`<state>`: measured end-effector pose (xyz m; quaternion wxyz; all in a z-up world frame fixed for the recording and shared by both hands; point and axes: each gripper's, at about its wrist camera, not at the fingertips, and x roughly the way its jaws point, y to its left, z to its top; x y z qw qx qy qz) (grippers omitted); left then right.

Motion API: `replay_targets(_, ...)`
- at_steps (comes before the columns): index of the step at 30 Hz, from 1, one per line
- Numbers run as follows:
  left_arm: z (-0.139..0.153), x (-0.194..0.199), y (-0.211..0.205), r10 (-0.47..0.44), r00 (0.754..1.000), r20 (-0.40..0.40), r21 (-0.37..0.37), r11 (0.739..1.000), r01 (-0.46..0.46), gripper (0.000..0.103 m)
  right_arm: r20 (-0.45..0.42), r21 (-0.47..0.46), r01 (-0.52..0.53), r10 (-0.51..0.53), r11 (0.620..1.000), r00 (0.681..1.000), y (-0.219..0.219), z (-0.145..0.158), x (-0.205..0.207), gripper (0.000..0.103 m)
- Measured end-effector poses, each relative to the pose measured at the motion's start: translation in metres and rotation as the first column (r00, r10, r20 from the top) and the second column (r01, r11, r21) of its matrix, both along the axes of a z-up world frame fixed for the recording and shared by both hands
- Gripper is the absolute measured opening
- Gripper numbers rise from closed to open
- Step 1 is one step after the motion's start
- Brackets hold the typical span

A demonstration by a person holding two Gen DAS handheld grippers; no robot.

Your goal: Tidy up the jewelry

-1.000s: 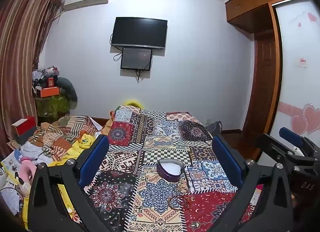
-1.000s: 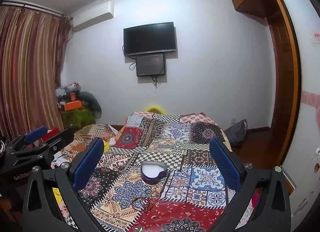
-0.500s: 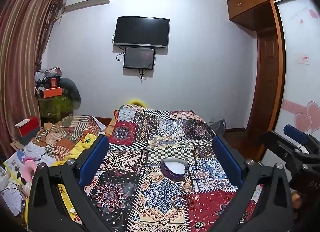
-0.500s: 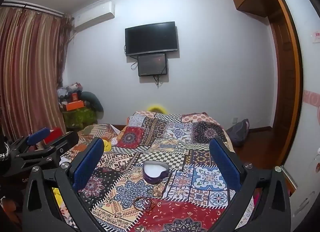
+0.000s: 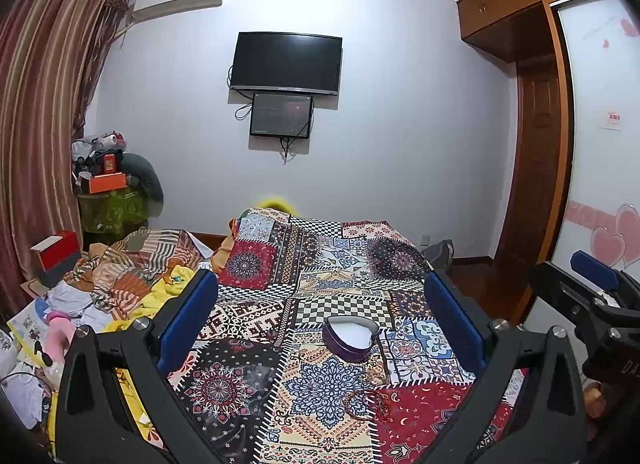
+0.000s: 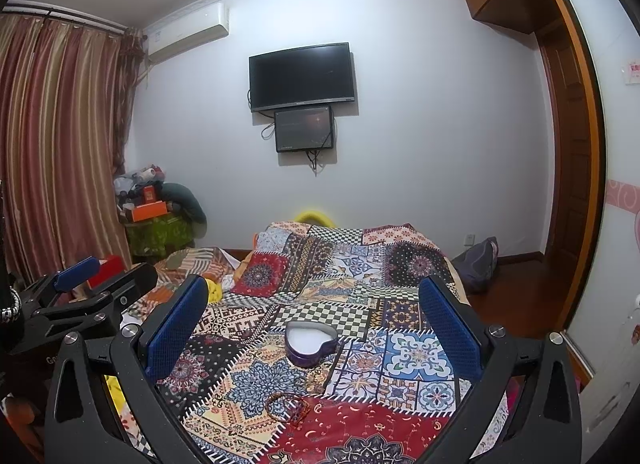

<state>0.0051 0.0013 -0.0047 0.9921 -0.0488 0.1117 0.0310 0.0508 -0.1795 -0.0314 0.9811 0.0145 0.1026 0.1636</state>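
Note:
A purple heart-shaped box [image 5: 351,338] [image 6: 309,344] with a white inside lies open on the patchwork bedspread [image 5: 256,344] [image 6: 400,348]. Nearer to me, thin beaded bracelets [image 5: 366,404] [image 6: 287,406] rest on the cloth, a reddish-brown ring and a darker one touching it. My left gripper [image 5: 320,316] is open and held above the bed, with nothing between its blue pads. My right gripper [image 6: 314,320] is open too, and empty. Each gripper shows in the other's view: the right gripper [image 5: 592,292] at the right edge, the left gripper [image 6: 80,292] at the left edge.
A heap of clothes [image 5: 120,276] and papers covers the bed's left side. A cluttered stand [image 5: 108,199] sits in the far left corner by the curtain [image 5: 36,123]. A television [image 5: 286,63] hangs on the far wall. A bag [image 6: 478,264] lies on the floor by the wooden door [image 5: 532,183].
Both views have shifted slightly, so the box and bracelets sit a little differently in frame. Both grippers stay open and empty.

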Motion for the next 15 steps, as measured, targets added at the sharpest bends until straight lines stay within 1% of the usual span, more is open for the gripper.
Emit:
replay_targets(11, -0.0044, 0.0017, 0.0038, 0.003, 1.0, -0.006, 0.001, 1.0, -0.003, 0.103, -0.002, 0.001, 0.001, -0.001, 1.0, 1.0, -0.0009, -0.0003, 0.0005, 0.103)
replay_targets(15, -0.0017, 0.0001, 0.0019, 0.001, 1.0, -0.006, -0.002, 1.0, -0.001, 0.103, -0.005, -0.002, 0.002, -0.002, 1.0, 1.0, -0.001, -0.0002, 0.001, 0.103)
